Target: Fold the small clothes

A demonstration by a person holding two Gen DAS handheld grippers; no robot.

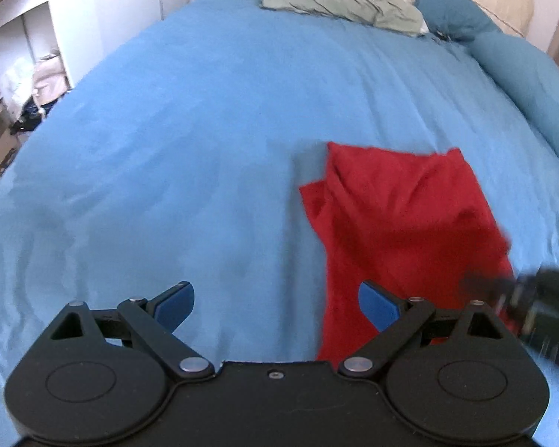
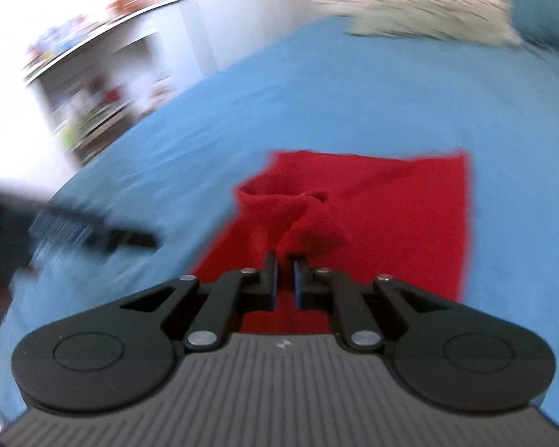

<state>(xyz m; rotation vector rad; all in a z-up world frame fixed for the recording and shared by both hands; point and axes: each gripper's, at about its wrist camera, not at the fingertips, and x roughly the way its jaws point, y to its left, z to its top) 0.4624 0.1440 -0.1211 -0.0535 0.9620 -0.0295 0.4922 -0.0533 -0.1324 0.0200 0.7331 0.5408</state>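
A small red garment (image 1: pixel 402 219) lies on the blue bedspread (image 1: pixel 205 130), partly folded and wrinkled. My left gripper (image 1: pixel 275 303) is open and empty, just left of the garment's near edge, with its right pad over the cloth. My right gripper (image 2: pixel 286 260) is shut on a bunched fold of the red garment (image 2: pixel 391 216) and lifts it a little above the flat part. The right gripper also shows blurred at the right edge of the left wrist view (image 1: pixel 533 313). The left gripper shows blurred at the left of the right wrist view (image 2: pixel 93 231).
A grey-green garment (image 1: pixel 339 2) lies at the far end of the bed by patterned pillows. A rolled blue duvet (image 1: pixel 521 74) runs along the right side. White shelves (image 1: pixel 26 37) stand left of the bed.
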